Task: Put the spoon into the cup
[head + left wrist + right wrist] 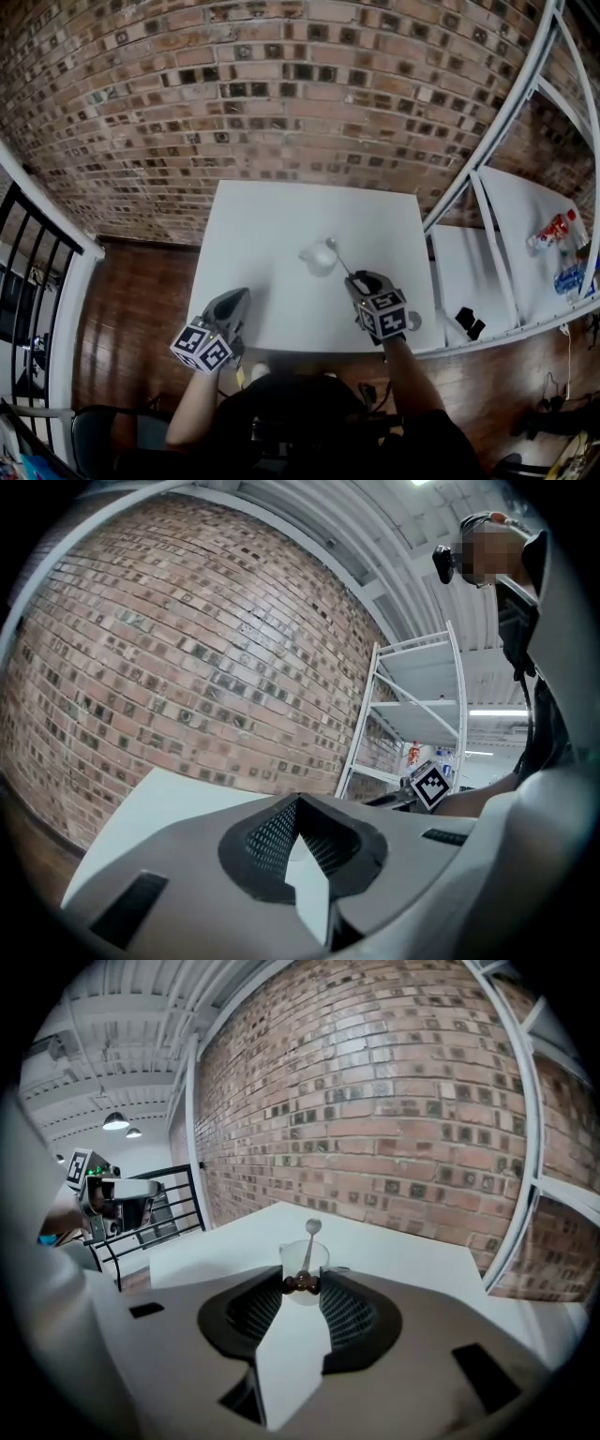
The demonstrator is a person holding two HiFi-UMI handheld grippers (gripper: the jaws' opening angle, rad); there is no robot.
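Note:
A translucent white cup (320, 259) stands upright near the middle of the white table (272, 225). My right gripper (359, 278) is shut on the brown handle end of a metal spoon (339, 258), just right of the cup. The spoon's bowl reaches over the cup's rim. In the right gripper view the spoon (308, 1246) runs forward from the right gripper (301, 1282), with the cup (305, 1262) directly beyond the jaws. My left gripper (239, 295) hovers at the table's front left edge. The left gripper (298, 803) has its jaws together, holding nothing.
A brick wall (281, 103) backs the table. White shelving (525, 234) stands at the right, holding bottles (553, 230) and a small black item (469, 323). A black railing (28, 272) is at the left, above the wooden floor (141, 309).

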